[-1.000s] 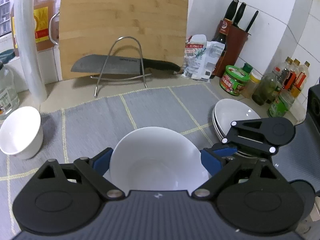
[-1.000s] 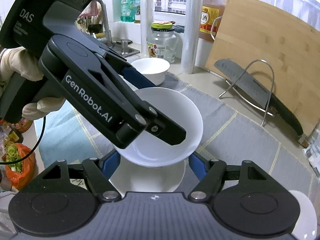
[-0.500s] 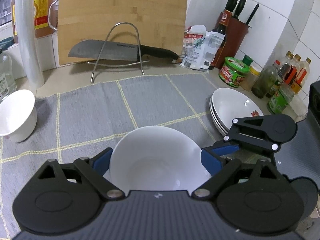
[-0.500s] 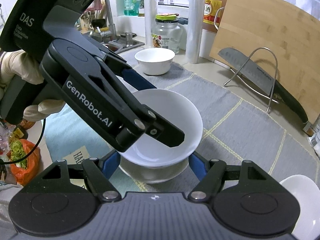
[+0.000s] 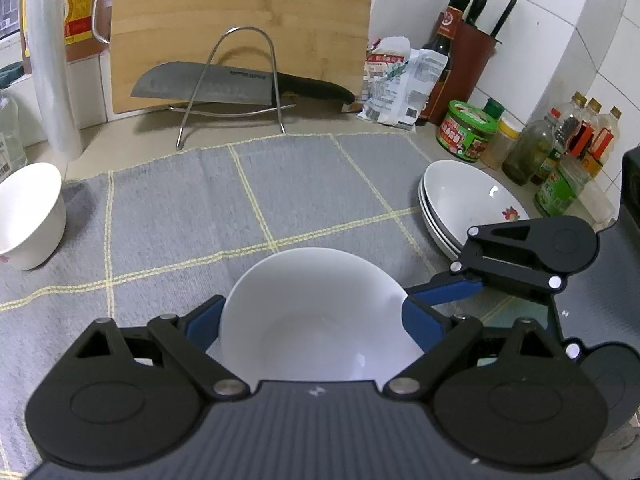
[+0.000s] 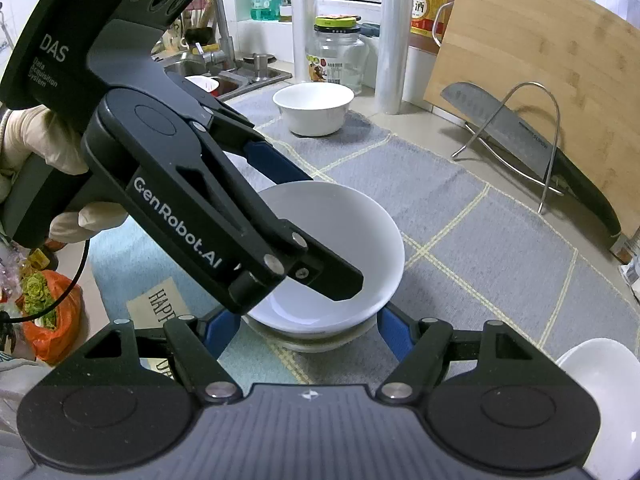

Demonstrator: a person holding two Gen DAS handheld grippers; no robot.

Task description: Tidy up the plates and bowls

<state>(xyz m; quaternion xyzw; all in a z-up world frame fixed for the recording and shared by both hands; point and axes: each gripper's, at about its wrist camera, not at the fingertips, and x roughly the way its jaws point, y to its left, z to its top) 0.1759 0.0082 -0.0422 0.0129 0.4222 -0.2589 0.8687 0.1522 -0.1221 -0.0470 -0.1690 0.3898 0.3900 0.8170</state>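
The left gripper (image 5: 316,320) jaws clench a white bowl (image 5: 316,308), nesting it in a lower bowl (image 6: 320,340). The right gripper (image 6: 308,328) jaws clamp that one, steadying it.

A white bowl (image 5: 316,316) sits nested upright in a second bowl (image 6: 320,342) on the grey mat.

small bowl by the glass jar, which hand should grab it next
Left, probably: the small bowl sits on its side, and the left gripper only has to release the top bowl, seemingly nested in the lower bowl the right gripper grips.
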